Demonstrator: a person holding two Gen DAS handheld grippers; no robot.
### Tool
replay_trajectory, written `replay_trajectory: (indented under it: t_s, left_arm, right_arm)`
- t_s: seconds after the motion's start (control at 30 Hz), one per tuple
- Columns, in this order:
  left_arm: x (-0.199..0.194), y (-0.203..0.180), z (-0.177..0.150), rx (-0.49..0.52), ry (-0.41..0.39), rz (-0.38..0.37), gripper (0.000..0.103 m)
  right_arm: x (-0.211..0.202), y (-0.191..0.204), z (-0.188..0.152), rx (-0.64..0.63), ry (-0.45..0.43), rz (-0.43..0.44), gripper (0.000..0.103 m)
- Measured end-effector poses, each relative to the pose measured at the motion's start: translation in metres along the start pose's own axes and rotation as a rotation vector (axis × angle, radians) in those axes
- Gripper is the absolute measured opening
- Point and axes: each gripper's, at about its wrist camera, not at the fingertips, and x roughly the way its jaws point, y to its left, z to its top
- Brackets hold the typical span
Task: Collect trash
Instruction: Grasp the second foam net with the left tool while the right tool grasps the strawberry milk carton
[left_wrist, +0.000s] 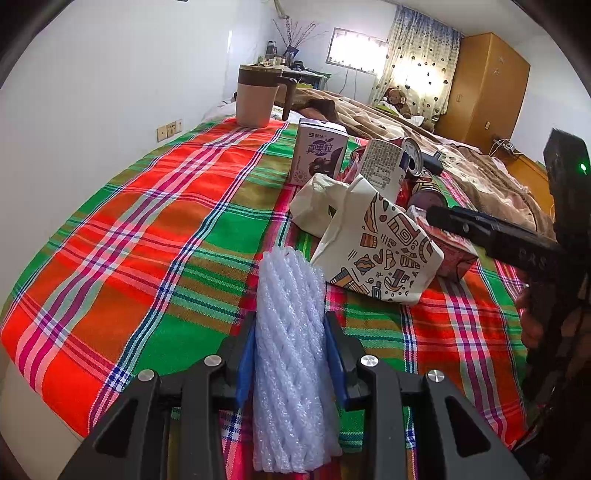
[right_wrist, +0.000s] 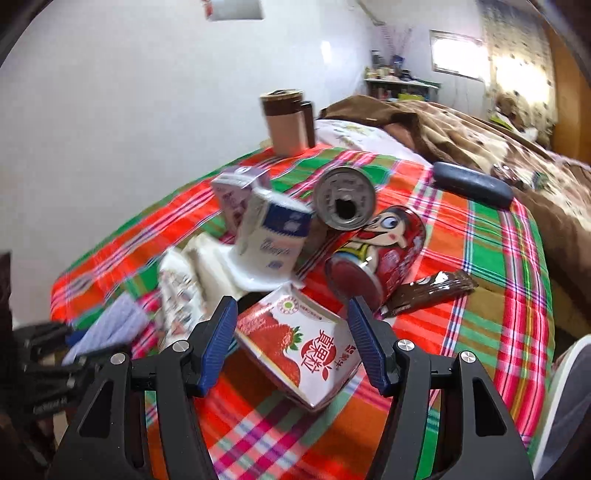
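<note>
My left gripper (left_wrist: 290, 325) is shut on a white foam net sleeve (left_wrist: 290, 354), held just above the plaid cloth (left_wrist: 147, 229). Ahead of it lies a white patterned bag (left_wrist: 384, 251) with trash behind it: a purple milk carton (left_wrist: 319, 155), a white carton (left_wrist: 382, 166) and cans. My right gripper (right_wrist: 291, 317) is open, its jaws on either side of a crushed strawberry milk carton (right_wrist: 299, 347) that lies on the cloth. Beyond it are a red cartoon can (right_wrist: 384, 243), a silver-topped can (right_wrist: 345, 199), a white-blue carton (right_wrist: 273, 236) and a brown wrapper (right_wrist: 428, 291).
A tan and brown mug (left_wrist: 256, 96) stands at the far edge of the cloth. A dark case (right_wrist: 472, 184) lies at the far right of the cloth. A bed with brown blankets (right_wrist: 480, 140) borders the right side. The other gripper shows at right (left_wrist: 498, 236).
</note>
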Motion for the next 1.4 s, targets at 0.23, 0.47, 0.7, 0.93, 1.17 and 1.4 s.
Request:
replay_trajectory:
  t_s: [0.23, 0.47, 0.7, 0.93, 1.17, 1.4]
  left_arm:
    - [0.0, 0.001, 0.0, 0.003, -0.001, 0.002, 0.035]
    - [0.0, 0.001, 0.001, -0.005, 0.001, -0.003, 0.035]
    - [0.0, 0.002, 0.002, -0.004, 0.002, -0.007, 0.035]
    - [0.0, 0.001, 0.0, -0.006, -0.002, -0.008, 0.035]
    - [0.0, 0.0, 0.0, -0.004, 0.0, -0.001, 0.035]
    - [0.002, -0.002, -0.001, 0.011, -0.004, 0.01, 0.035]
  right_arm:
    - [-0.019, 0.026, -0.011, -0.153, 0.096, 0.062, 0.063]
    - [-0.009, 0.011, -0.001, -0.088, 0.027, 0.011, 0.064]
    - [0.002, 0.001, -0.008, -0.006, 0.076, 0.132, 0.066]
    - [-0.012, 0.024, -0.022, -0.097, 0.1, 0.183, 0.066]
    - [-0.003, 0.034, -0.022, -0.121, 0.129, -0.001, 0.066]
    - [0.001, 0.023, -0.025, -0.047, 0.144, -0.04, 0.066]
